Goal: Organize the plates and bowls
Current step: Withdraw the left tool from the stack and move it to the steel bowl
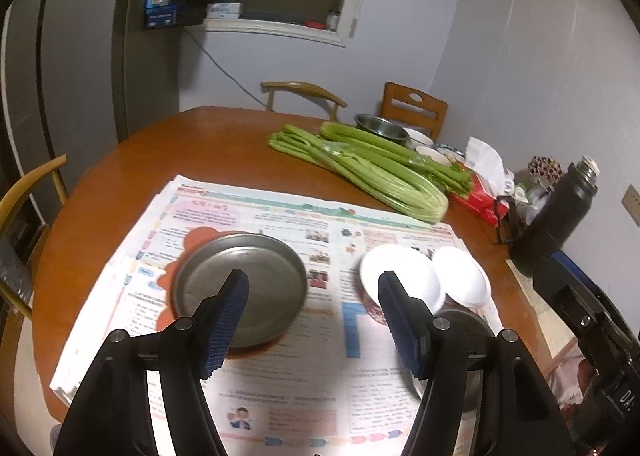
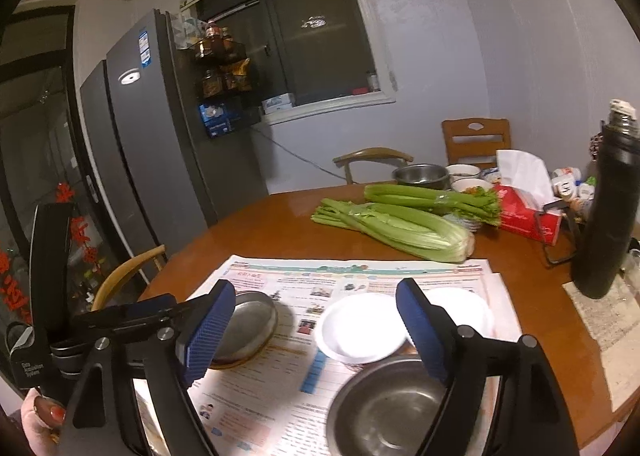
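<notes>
Both your grippers are hanging above the bench with nothing in them. The left gripper (image 1: 314, 284) has its fingers (image 1: 228, 320) spread apart, empty air between them, and through that gap you're looking down at the newspaper (image 1: 280, 372) covering the near half of the round wooden bench (image 1: 200, 144). The metal plate (image 1: 240, 288) sits on the left side of the paper, on top of a reddish mat, flat and on its own. Right gripper (image 2: 316, 298) is the same deal, fingers (image 2: 208, 332) apart and gripping nothing. Over on the right side of the paper you've got two white bowls (image 2: 360, 326) side by side, edges looking like they touch or overlap, and a steel bowl (image 2: 384, 404) just in front of them, closest to you. Can't tell if the near white bowl is actually resting on the steel one's rim or only sits behind it. Farther back, well apart from the dishes, there's a bundle of celery (image 2: 400, 224), another metal bowl (image 2: 420, 174) with some small dishes behind it, a red tissue box (image 2: 528, 216) and a tall black flask (image 2: 608, 208) at the right edge.
</notes>
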